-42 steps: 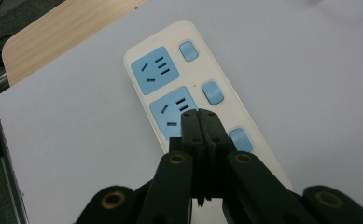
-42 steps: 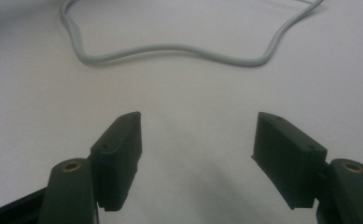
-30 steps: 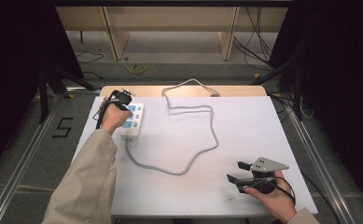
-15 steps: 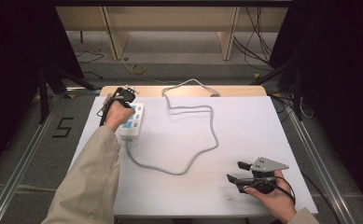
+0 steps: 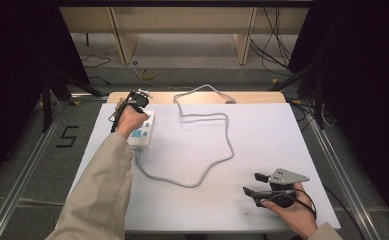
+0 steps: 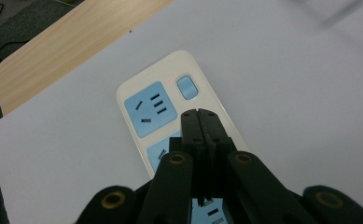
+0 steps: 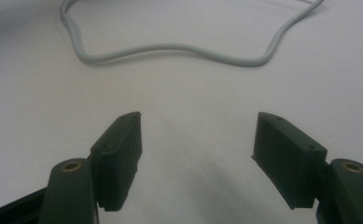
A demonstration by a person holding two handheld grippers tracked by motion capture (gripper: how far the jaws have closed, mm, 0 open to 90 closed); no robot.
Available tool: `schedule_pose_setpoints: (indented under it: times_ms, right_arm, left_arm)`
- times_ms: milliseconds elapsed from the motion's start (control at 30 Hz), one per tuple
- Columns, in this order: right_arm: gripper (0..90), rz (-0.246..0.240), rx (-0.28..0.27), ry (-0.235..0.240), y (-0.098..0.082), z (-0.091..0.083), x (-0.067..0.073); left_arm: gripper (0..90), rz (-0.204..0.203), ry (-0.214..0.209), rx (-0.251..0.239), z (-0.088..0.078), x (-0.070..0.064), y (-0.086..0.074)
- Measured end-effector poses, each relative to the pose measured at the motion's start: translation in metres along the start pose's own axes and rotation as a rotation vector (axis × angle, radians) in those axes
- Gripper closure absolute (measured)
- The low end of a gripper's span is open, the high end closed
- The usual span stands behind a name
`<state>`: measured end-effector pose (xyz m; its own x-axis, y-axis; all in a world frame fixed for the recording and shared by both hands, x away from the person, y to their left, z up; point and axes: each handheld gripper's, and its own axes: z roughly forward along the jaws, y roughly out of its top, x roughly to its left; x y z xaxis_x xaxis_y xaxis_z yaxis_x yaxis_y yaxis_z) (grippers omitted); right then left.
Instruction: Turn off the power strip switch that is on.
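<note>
- Left claw (image 6: 201,116) has its jaws pressed together, tips over the power strip (image 6: 170,105), near its blue switch (image 6: 187,87).
- Power strip lies at the white surface's (image 5: 262,135) far-left edge.
- Right claw (image 7: 195,140) rests near-right, jaws apart, holding nothing.

The power strip (image 5: 141,132) lies on the table (image 5: 282,130) at its far left part, with the left gripper (image 5: 134,101) above its far end. Its cable (image 5: 217,150) runs in loops across the middle. The right gripper (image 5: 256,184) rests near the front right corner, well apart from the cable.
</note>
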<state>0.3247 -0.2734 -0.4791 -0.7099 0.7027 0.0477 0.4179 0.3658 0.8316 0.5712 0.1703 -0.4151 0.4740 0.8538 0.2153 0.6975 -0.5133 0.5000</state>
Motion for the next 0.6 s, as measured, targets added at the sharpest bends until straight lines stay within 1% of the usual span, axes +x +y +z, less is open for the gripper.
schedule_pose_setpoints:
  times_ms: [67, 167, 267, 300, 333, 400, 467, 600]
  right_arm:
    - [33.3, 0.0, 0.0, 0.0, 0.0, 0.0, 0.0]
    - [33.3, -0.002, 0.001, 0.001, 0.0, 0.0, 0.0]
    - [33.3, -0.003, 0.003, 0.001, 0.0, 0.0, 0.0]
    - [33.3, -0.005, 0.003, 0.002, 0.0, 0.0, 0.0]
    - [33.3, -0.004, 0.003, 0.002, 0.0, 0.0, 0.0]
    - [33.3, -0.004, 0.003, 0.001, 0.0, 0.0, 0.0]
    - [33.3, -0.004, 0.002, 0.001, 0.0, 0.0, 0.0]
    - [33.3, -0.006, 0.001, 0.0, 0.0, 0.0, 0.0]
  left_arm:
    - [89.7, -0.007, 0.003, -0.005, 0.002, -0.001, 0.002]
    - [89.7, 0.001, 0.012, 0.005, 0.005, 0.0, 0.004]
    - [89.7, -0.006, 0.009, 0.005, 0.008, 0.0, 0.005]
    - [89.7, 0.007, 0.01, 0.017, 0.008, 0.001, 0.005]
    - [89.7, -0.005, 0.009, 0.006, 0.01, 0.001, 0.006]
    - [89.7, -0.004, 0.008, 0.008, 0.01, 0.002, 0.007]
    - [89.7, -0.015, 0.004, -0.004, 0.011, 0.002, 0.009]
    - [89.7, -0.011, 0.011, 0.007, 0.013, 0.005, 0.011]
